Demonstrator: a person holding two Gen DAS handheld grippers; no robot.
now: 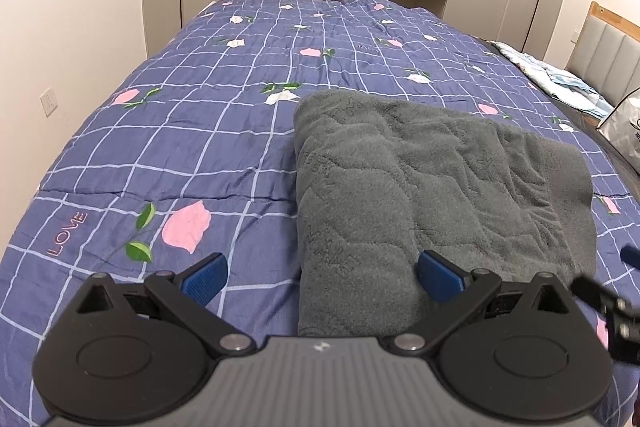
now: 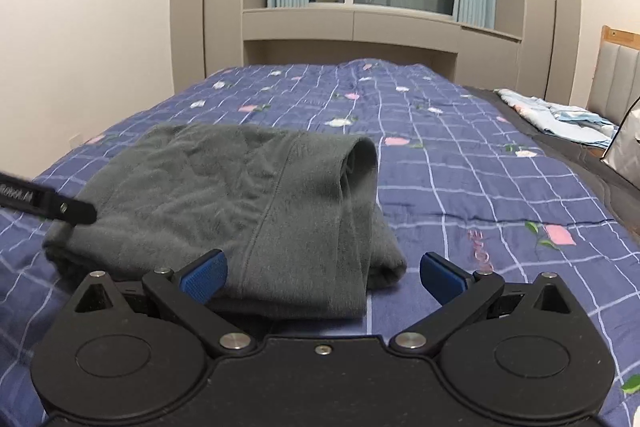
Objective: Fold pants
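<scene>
The grey fleece pants lie folded into a thick rectangle on the bed; in the right wrist view the pants show the waistband end rolled over at the right. My left gripper is open, its blue pads straddling the near left edge of the pants, holding nothing. My right gripper is open over the near right corner of the pants, holding nothing. Part of the right gripper shows at the right edge of the left wrist view, and part of the left gripper at the left edge of the right wrist view.
A blue checked quilt with pink flowers covers the bed. A light blue folded cloth and a white bag lie at the right side by the headboard. Cabinets and a window stand beyond the bed.
</scene>
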